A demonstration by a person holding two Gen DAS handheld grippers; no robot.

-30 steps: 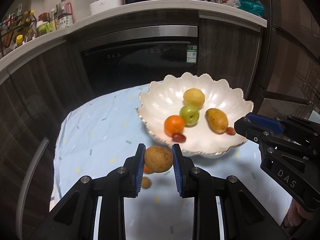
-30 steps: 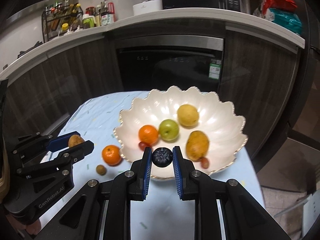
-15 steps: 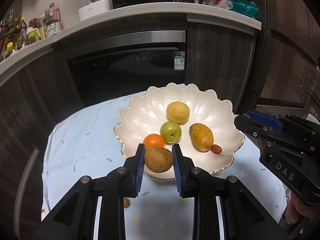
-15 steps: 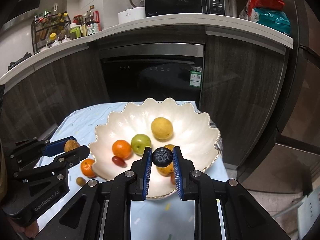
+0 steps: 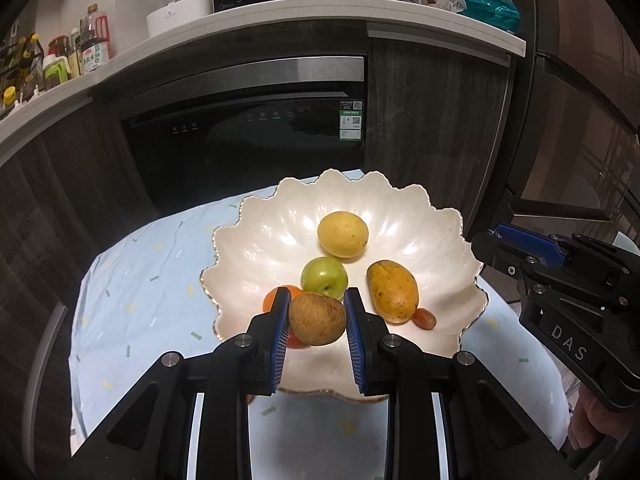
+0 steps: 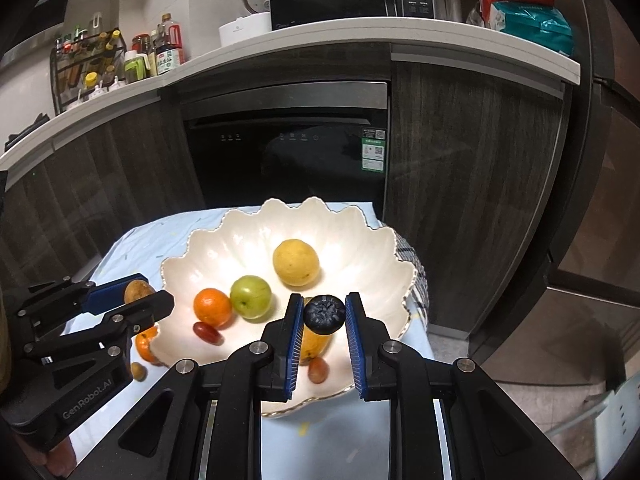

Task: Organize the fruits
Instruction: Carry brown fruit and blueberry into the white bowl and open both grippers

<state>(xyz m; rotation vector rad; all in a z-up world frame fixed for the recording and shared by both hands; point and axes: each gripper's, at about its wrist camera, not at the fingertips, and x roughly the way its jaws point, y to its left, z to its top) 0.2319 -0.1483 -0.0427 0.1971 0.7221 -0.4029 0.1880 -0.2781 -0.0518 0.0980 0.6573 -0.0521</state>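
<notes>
My left gripper (image 5: 317, 320) is shut on a brown kiwi (image 5: 317, 319) and hangs over the near left part of a white scalloped bowl (image 5: 400, 216). In the bowl lie a lemon (image 5: 343, 234), a green apple (image 5: 324, 276), a mango (image 5: 393, 290), a red grape (image 5: 424, 319) and an orange (image 5: 276, 300) half hidden by my finger. My right gripper (image 6: 323, 316) is shut on a dark blue berry (image 6: 324, 314) above the bowl (image 6: 360, 248), just over the mango (image 6: 314, 344). The right wrist view shows the left gripper (image 6: 150, 292) at the bowl's left rim.
A second orange (image 6: 145, 346) and a small brown fruit (image 6: 138, 371) lie on the light blue tablecloth (image 6: 136, 248) left of the bowl. Dark cabinets and a built-in appliance (image 5: 256, 136) stand close behind the table. The person's hand (image 5: 588, 432) shows at lower right.
Both grippers have travelled to the right with their fruit. The kiwi has gone from over the cloth to over the bowl; the berry now hangs over the bowl's right side.
</notes>
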